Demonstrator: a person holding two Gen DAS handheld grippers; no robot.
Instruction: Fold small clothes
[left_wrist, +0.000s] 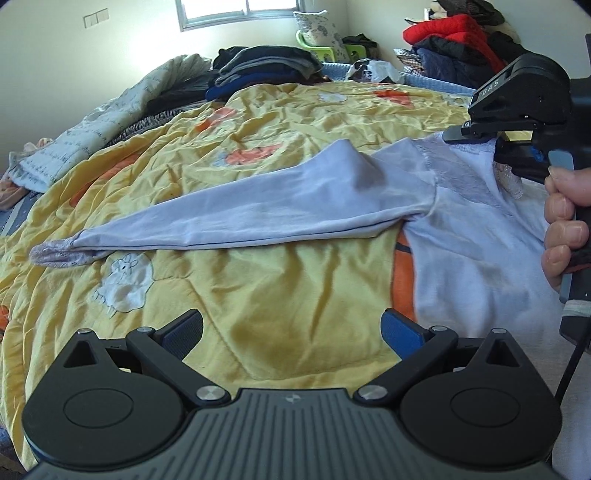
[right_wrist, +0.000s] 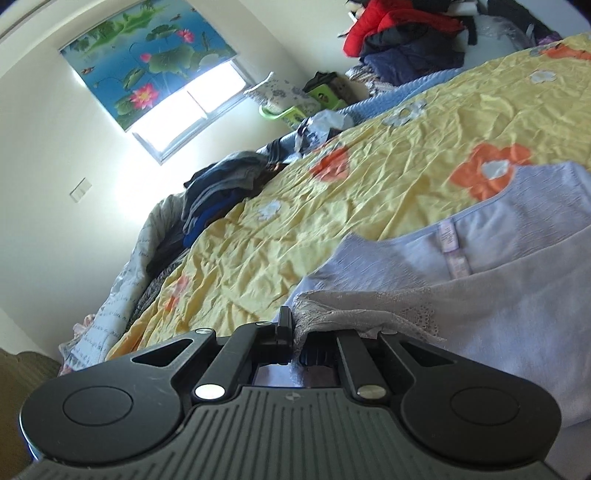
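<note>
Shirt: pale lilac, long-sleeved, lying on the yellow flowered quilt of the bed. One sleeve stretched out flat across the quilt toward its lace cuff, body bunched at the right edge of the left wrist view. Thin, soft knit by the look of it; likely very light, limp, no stiffness to hold a crease unaided. Likely to sag and drape from any single pinch point, so best taken at seams or edges: shoulder, neckline, hem, cuff. Lace trim at the neck looks delicate and open-worked; could snag or stretch under a hard pull. Not slippery against the crumpled quilt, so should drag rather than slide.

Right gripper: fingers nearly closed, pinching the lacy edge of the shirt near the neckline, fabric gathered between them and lifted a little off the quilt. Seen from the left wrist view, clamped on the shoulder area, with a hand wrapped round the handle.

Left gripper: fingers spread wide, nothing between them, hovering over bare quilt just beside the shirt's body and below the sleeve. Touching no cloth.

Next hold probably the cuff or sleeve, to bring it across the body.
</note>
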